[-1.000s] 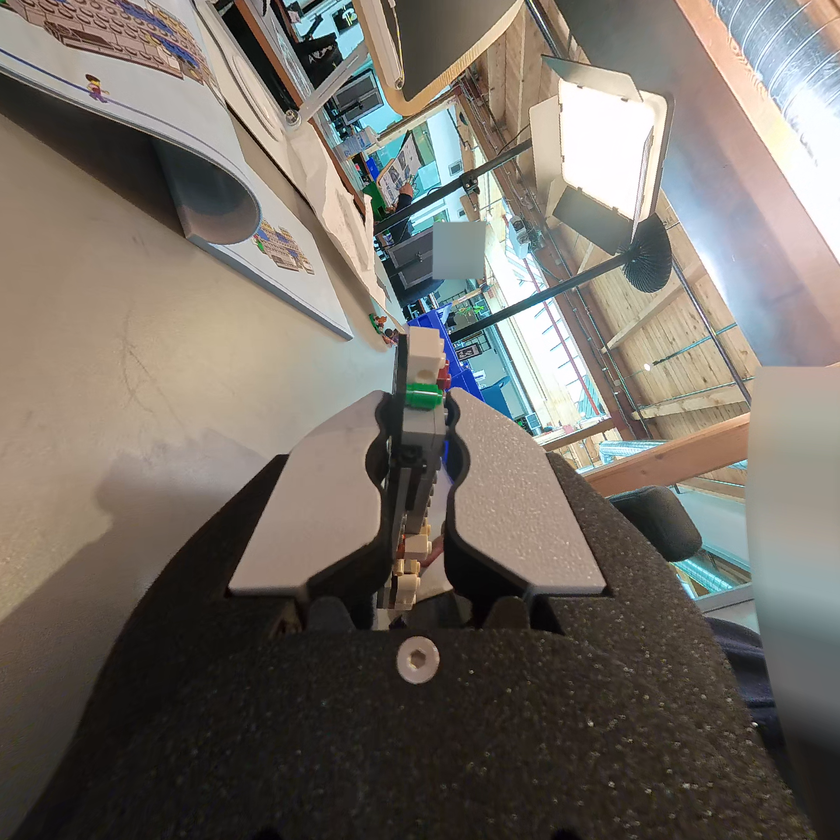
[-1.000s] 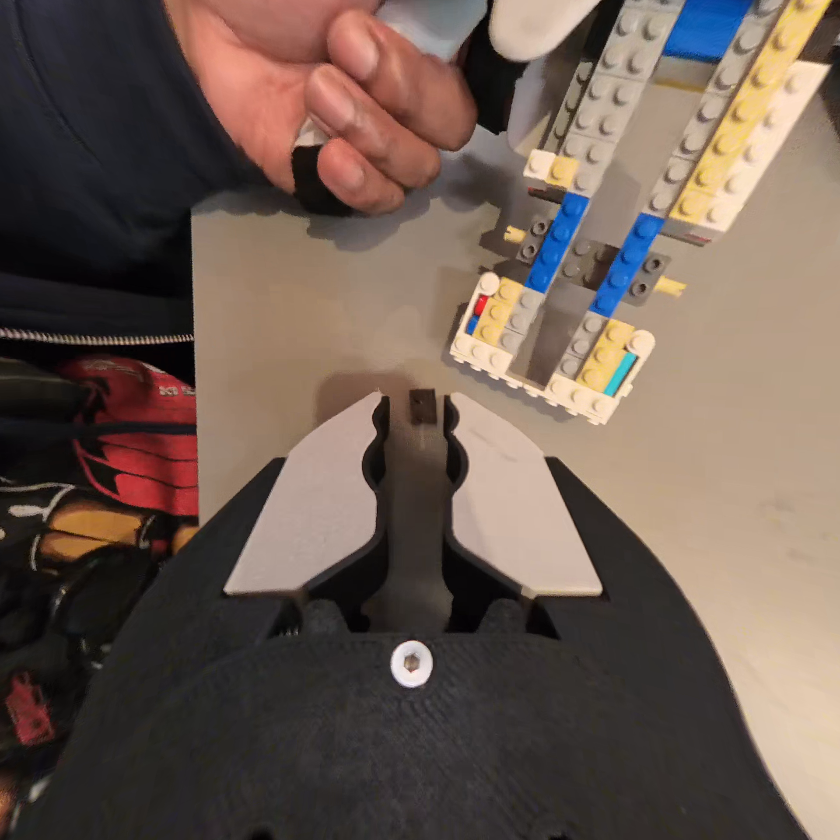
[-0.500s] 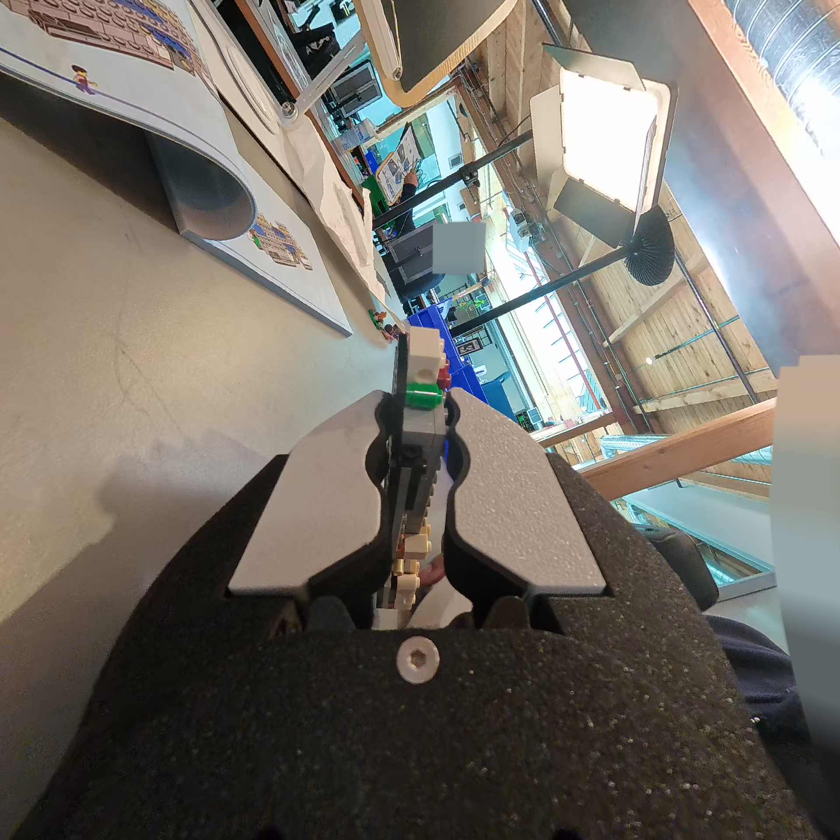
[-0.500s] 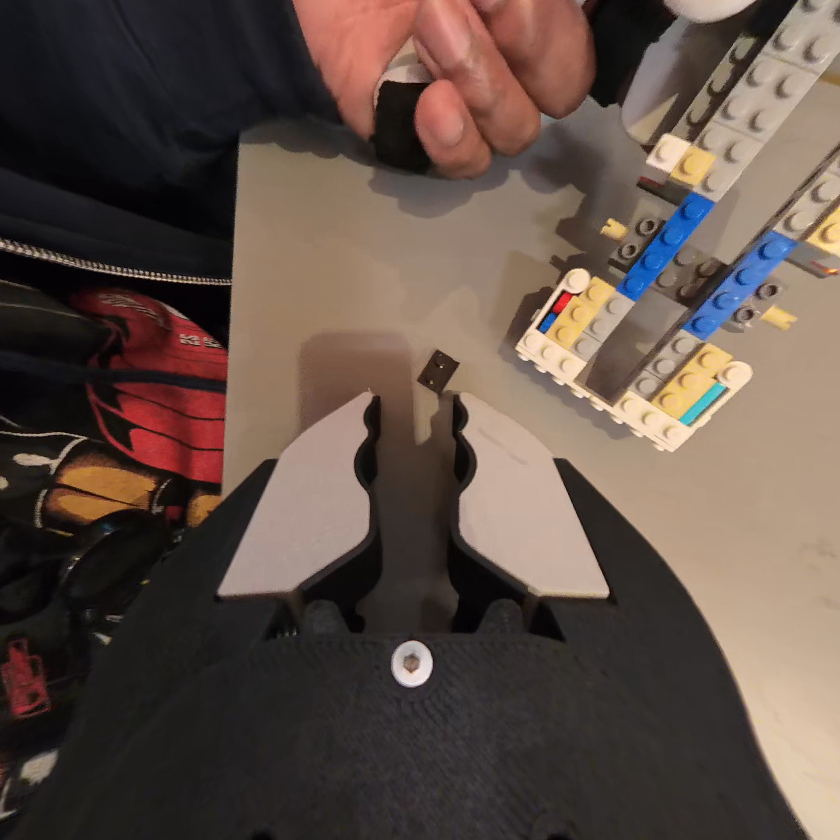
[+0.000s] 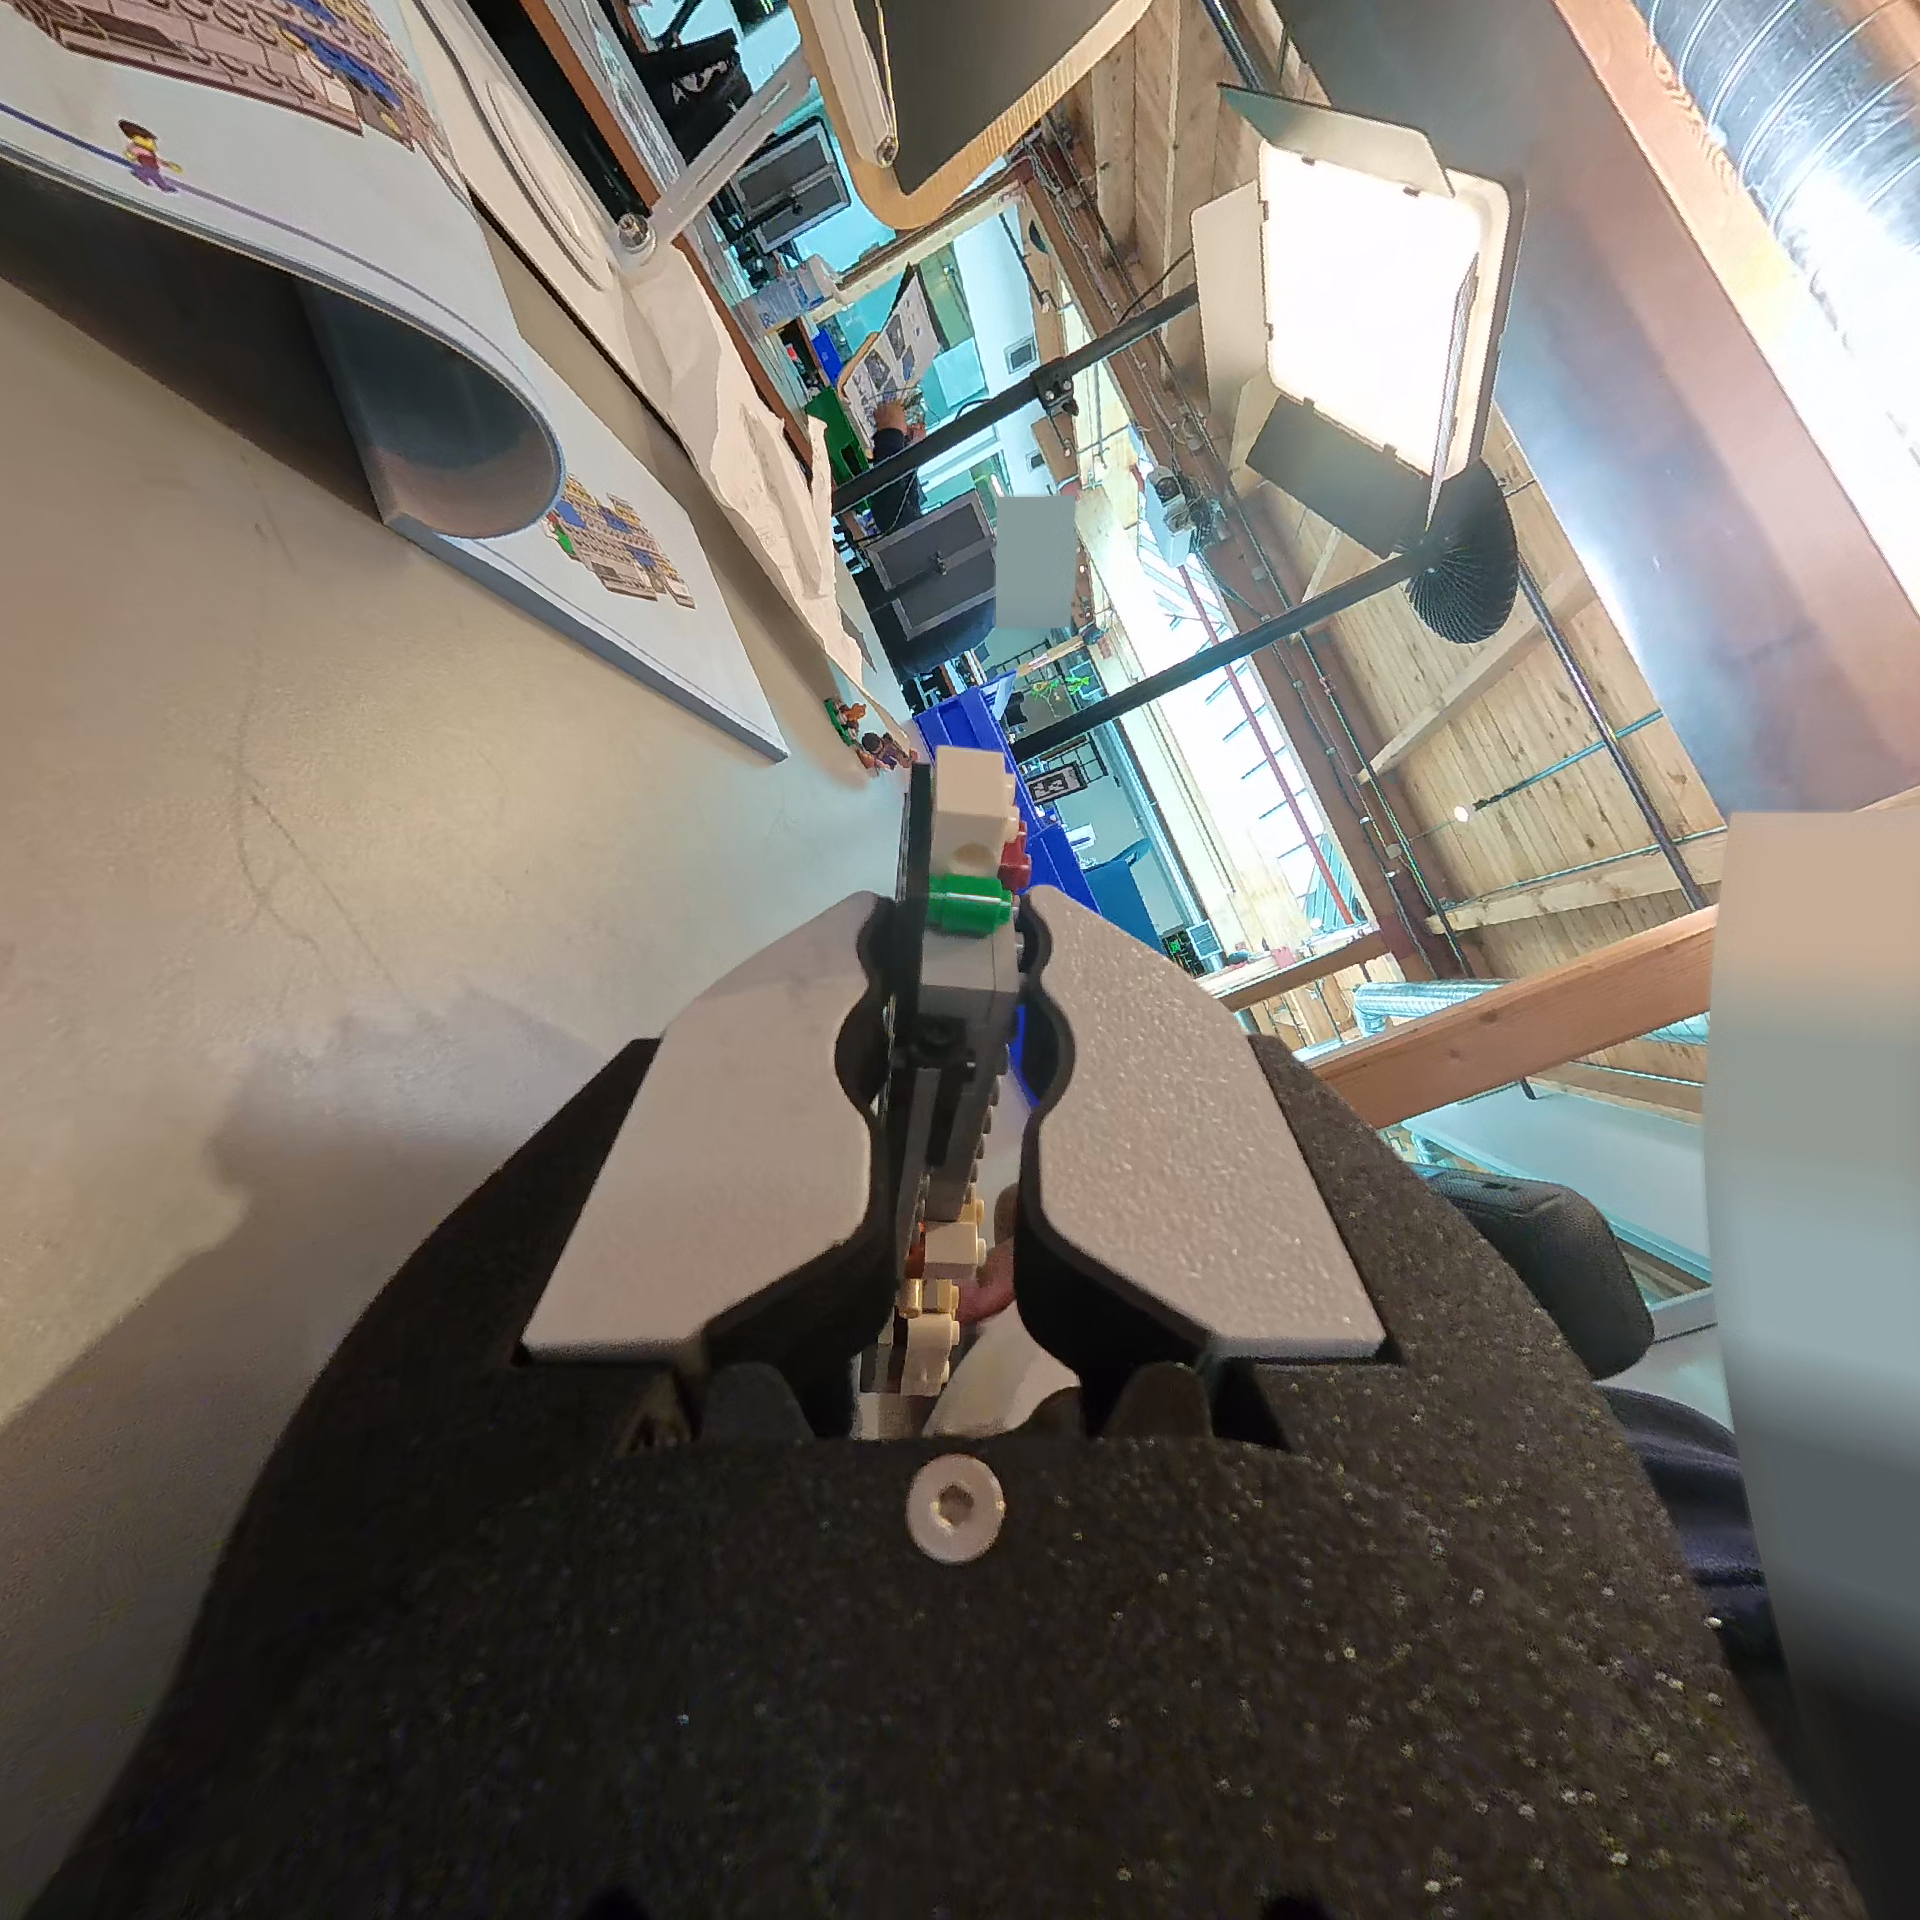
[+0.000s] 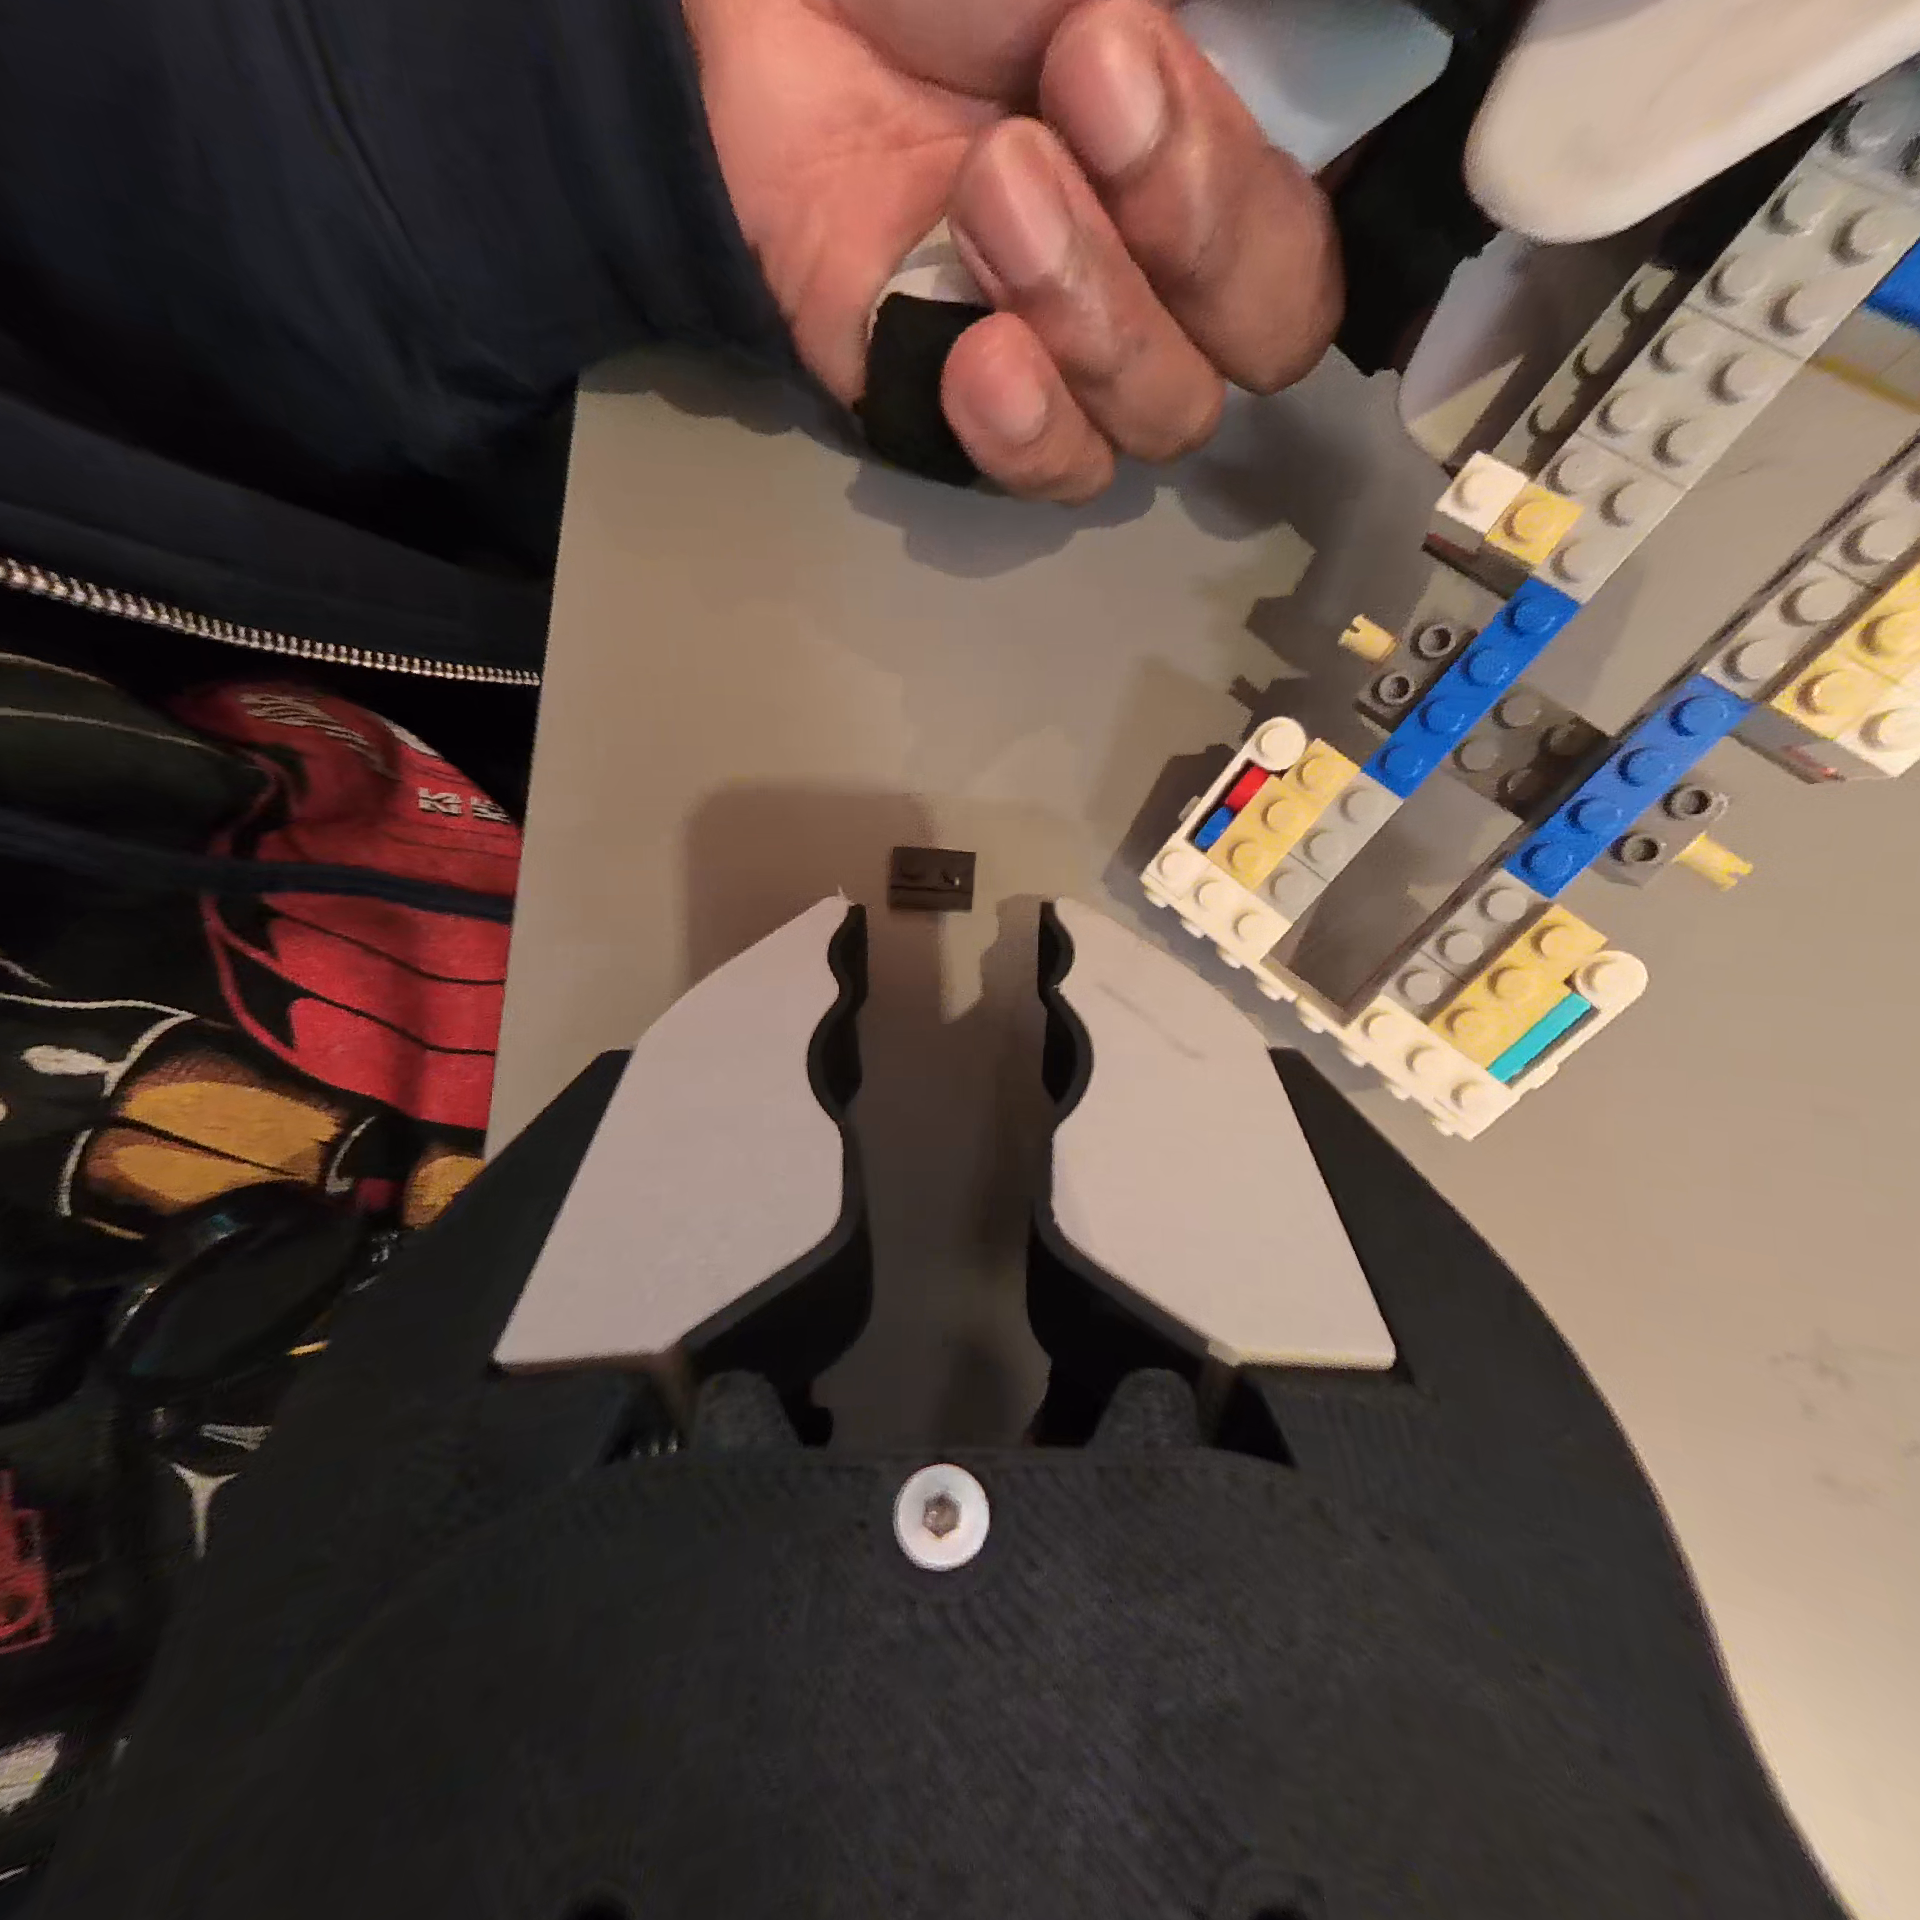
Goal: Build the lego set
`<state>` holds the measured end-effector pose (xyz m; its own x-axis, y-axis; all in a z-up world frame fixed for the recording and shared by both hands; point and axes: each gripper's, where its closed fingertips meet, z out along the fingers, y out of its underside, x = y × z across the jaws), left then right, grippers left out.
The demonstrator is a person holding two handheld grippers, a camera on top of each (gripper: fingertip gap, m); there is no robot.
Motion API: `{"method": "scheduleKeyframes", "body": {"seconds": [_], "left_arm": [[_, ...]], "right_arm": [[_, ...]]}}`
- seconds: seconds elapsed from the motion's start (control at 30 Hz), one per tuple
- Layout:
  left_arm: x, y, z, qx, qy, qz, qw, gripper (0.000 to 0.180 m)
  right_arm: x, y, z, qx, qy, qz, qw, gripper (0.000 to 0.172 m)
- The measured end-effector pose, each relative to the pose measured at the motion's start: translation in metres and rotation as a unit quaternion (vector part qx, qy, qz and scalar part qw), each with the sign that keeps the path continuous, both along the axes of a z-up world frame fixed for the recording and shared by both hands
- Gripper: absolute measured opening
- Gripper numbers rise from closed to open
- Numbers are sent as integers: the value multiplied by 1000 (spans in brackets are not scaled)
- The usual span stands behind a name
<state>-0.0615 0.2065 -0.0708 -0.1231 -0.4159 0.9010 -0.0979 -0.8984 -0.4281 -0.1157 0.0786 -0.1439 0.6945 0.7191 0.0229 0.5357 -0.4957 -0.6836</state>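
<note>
My left gripper is shut on a brick model of grey, black, white and green pieces, held edge-on beside the grey table. The same model shows in the right wrist view as long grey, blue and tan strips with white corners, reaching up to the left gripper's pale body and the hand that holds it. My right gripper is open and empty above the table. A small dark flat piece lies on the table just beyond its fingertips.
An open instruction booklet lies on the table at the far left. Small figures and a blue bin stand beyond it. A studio lamp on a pole is behind. A person's dark jacket borders the table edge. My hands' fingertips stand some 15 centimetres from each other.
My right gripper's jaws have opened wider and it has shifted over the table; the small dark piece now lies flat just ahead of the fingertips. The left gripper keeps its hold on the model.
</note>
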Motion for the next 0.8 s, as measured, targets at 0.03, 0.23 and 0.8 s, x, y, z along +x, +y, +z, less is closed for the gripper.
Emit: {"method": "scheduleKeyframes", "body": {"seconds": [0.03, 0.23, 0.8], "left_arm": [[0, 0, 0, -1, 0, -1, 1000, 21], [0, -1, -1, -4, 1, -6, 1000, 21], [28, -46, -6, -56, 31, -150, 987, 20]], "right_arm": [[-1, 1, -1, -3, 2, 3, 1000, 32], [-10, 4, -8, -17, 6, 10, 1000, 27], [47, 1, 85, 93, 32, 31, 995, 16]]}}
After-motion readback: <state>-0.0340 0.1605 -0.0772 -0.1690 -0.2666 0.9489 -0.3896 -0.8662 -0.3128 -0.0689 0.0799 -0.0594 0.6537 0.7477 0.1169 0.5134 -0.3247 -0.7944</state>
